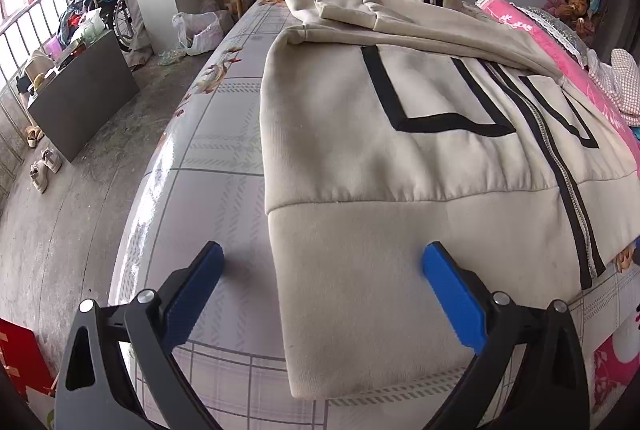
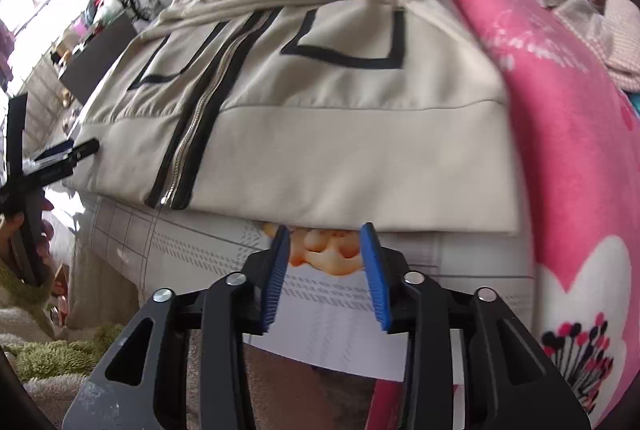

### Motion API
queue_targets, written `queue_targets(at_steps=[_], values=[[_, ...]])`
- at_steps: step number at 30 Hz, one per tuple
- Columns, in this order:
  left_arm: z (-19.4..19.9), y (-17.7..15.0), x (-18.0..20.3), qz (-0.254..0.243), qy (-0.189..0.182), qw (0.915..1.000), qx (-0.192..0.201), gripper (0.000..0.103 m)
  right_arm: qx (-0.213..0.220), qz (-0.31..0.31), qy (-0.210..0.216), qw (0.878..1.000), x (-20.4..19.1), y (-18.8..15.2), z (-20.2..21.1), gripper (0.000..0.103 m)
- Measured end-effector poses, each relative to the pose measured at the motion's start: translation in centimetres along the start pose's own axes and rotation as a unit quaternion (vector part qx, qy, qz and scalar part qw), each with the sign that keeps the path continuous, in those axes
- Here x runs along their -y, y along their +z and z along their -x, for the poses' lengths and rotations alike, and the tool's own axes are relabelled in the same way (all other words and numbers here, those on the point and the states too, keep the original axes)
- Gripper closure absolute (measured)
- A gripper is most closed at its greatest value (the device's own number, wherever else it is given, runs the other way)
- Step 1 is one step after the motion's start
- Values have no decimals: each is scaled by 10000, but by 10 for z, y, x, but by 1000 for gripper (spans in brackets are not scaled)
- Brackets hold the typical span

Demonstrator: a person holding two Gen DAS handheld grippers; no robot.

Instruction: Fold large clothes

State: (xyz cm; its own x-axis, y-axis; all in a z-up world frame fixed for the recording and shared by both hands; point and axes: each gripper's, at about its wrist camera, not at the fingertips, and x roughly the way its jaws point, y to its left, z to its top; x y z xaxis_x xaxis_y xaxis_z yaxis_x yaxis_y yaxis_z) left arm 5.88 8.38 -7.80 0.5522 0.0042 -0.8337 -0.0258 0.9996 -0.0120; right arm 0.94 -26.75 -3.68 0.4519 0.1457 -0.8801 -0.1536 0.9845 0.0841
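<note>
Only the right view shows the cream zip-front jacket [image 2: 320, 149] whole; the right gripper [image 2: 325, 234] gapes half-spread, empty, lower centre. The left gripper [image 1: 322, 254] spreads wide over the hem corner.

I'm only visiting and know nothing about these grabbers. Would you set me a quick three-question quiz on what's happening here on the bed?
1. True or false: the left gripper is clamped on the beige zip-up jacket.
2. What lies directly right of the jacket? A) the pink floral blanket B) a laptop C) a basket
3. Fill in: the right gripper hovers just short of the jacket's ____.

Key
1. False; its jaws are wide open.
2. A
3. Hem (bottom edge)
</note>
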Motion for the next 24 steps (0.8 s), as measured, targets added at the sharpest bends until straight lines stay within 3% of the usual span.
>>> queue_targets(at_steps=[1, 2, 6, 10, 15, 24], values=[[0, 0, -1, -19, -13, 10000, -26, 5, 144, -170, -70, 9997, 10, 0, 8, 48], [0, 0, -1, -48, -13, 10000, -45, 5, 288, -337, -157, 9989, 20, 1, 15, 47], [-1, 1, 0, 10, -5, 9999, -111, 5, 484, -918, -308, 9941, 61, 11, 20, 47], [0, 0, 0, 40, 21, 9999, -107, 5, 381, -1326, -70, 9904, 92, 15, 9, 47], [1, 2, -1, 1, -39, 9998, -182, 5, 311, -1416, 58, 9894, 97, 13, -2, 47], [34, -21, -24, 528, -518, 9966, 356, 8, 283, -1428, 217, 9891, 95, 11, 1, 60]])
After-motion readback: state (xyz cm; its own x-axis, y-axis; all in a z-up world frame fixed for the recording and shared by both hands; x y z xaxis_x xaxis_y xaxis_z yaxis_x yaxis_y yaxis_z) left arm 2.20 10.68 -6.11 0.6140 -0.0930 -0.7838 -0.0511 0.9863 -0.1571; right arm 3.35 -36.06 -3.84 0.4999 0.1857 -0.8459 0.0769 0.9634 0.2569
